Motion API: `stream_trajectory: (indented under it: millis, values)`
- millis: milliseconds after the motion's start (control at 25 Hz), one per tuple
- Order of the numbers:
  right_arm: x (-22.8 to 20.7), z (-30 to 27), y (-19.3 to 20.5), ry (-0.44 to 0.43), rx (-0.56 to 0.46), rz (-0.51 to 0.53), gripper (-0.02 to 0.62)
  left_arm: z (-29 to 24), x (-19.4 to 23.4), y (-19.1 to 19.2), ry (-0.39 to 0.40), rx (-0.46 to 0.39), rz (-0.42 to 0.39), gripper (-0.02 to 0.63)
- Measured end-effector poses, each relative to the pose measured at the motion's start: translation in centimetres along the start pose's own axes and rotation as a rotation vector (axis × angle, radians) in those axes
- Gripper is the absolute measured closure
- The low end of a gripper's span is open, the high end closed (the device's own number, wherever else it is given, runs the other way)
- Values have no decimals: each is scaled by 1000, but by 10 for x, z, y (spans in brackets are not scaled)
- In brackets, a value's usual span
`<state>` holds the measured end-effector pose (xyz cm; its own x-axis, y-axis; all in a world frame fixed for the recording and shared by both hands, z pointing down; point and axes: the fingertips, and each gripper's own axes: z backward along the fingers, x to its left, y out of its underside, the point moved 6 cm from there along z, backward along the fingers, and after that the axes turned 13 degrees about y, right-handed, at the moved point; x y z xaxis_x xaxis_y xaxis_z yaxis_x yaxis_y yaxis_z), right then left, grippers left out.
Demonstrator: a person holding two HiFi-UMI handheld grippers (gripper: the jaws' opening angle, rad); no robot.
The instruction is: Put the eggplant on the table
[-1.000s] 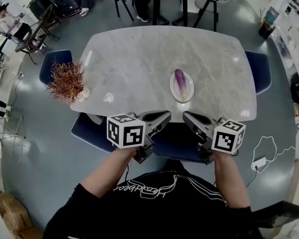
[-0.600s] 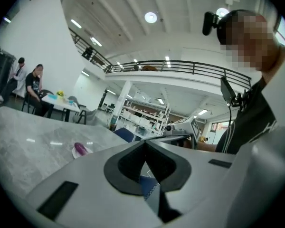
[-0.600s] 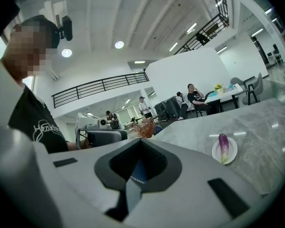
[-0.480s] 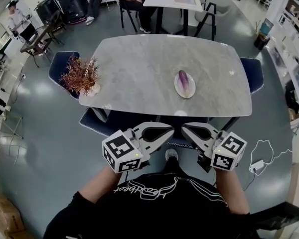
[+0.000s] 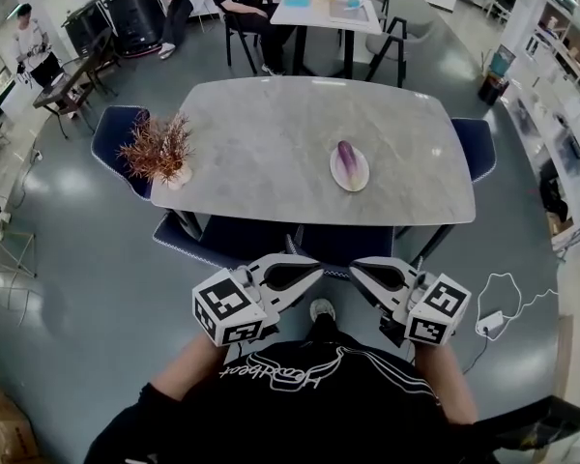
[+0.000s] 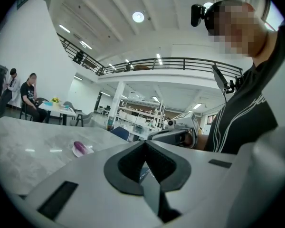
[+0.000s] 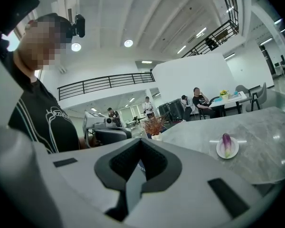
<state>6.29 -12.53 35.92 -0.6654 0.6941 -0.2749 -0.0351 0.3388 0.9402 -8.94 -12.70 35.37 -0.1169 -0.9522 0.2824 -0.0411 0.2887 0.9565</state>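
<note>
A purple eggplant (image 5: pixel 344 157) lies on a small white plate (image 5: pixel 351 175) near the front right of the grey marble table (image 5: pixel 271 143). The right gripper view shows the eggplant (image 7: pixel 226 140) on its plate (image 7: pixel 227 149); the left gripper view shows it small at the eggplant (image 6: pixel 80 147). Both grippers hang well short of the table, close to my chest. My left gripper (image 5: pixel 316 269) and right gripper (image 5: pixel 356 270) point toward each other, jaws shut, nothing in them.
A dried reddish plant (image 5: pixel 157 150) in a small pot stands at the table's left front corner. Blue chairs (image 5: pixel 227 239) sit tucked along the near edge and at both ends. People sit at another table (image 5: pixel 324 10) behind. A white cable (image 5: pixel 498 303) lies on the floor, right.
The view has pulled back from the table, which now sits farther away. Both grippers have dropped lower in view and stay close together, shut.
</note>
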Motion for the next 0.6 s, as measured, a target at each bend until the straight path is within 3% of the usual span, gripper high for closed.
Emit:
stream_trajectory:
  millis: [600]
  values:
    - [14, 19, 1, 17, -18, 0, 589, -3, -17, -2, 37, -15, 0, 598]
